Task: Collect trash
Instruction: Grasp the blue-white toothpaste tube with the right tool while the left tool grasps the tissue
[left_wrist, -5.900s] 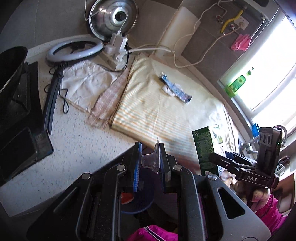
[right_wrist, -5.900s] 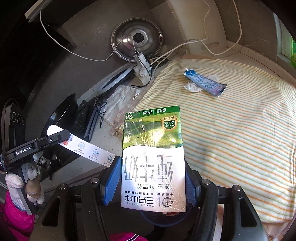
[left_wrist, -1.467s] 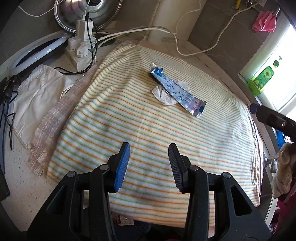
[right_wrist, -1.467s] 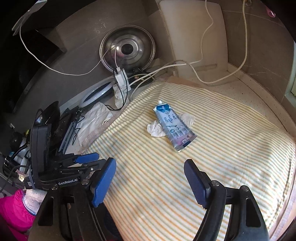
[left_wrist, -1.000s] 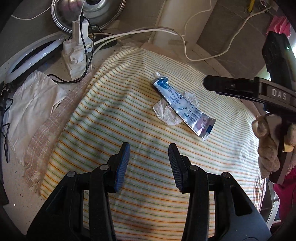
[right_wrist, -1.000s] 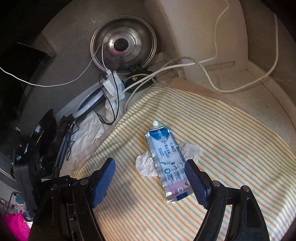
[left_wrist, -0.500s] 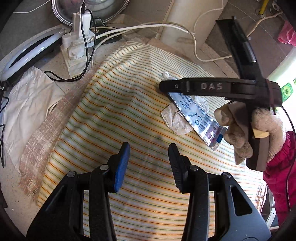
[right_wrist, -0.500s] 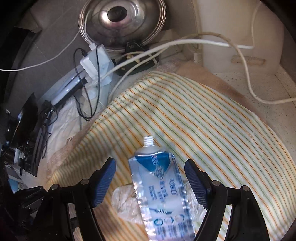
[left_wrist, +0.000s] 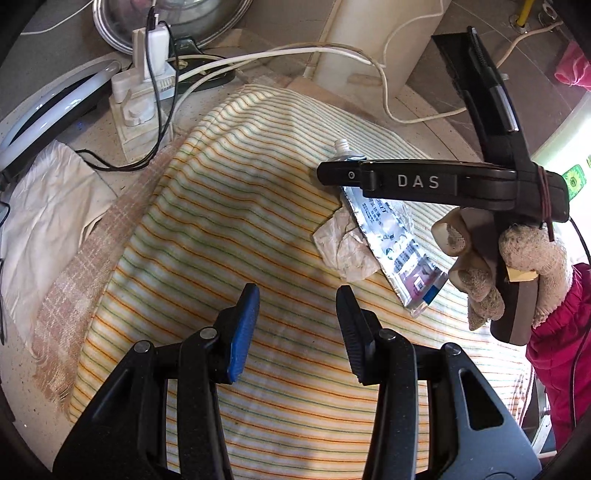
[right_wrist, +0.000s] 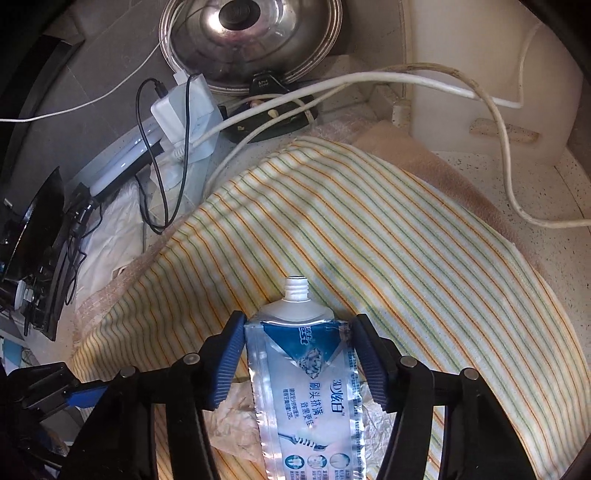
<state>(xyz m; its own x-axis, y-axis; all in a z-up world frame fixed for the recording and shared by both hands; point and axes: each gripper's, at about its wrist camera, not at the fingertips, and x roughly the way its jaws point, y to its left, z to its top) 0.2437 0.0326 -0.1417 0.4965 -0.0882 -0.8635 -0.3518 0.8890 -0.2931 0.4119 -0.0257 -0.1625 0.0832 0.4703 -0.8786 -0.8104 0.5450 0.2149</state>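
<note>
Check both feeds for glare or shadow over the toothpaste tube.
Left wrist view: the right hand-held gripper covers the toothpaste tube near its neck; window light blows out the right edge. Right wrist view: tube sharp, sunlit; fisheye bends the striped cloth.

Striped cloth (right_wrist: 388, 236), pot lid (right_wrist: 255, 40), white cables (right_wrist: 369, 79)

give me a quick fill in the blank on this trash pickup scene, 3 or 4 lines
1. The flattened toothpaste tube lies between the fingers of the ____ tool, whose jaws are closing.
2. The tube's nozzle has no ____.
3. A crumpled tissue lies partly ____ the tube.
4. Both rest on a ____ cloth.

Missing words: right; cap; under; striped
</note>
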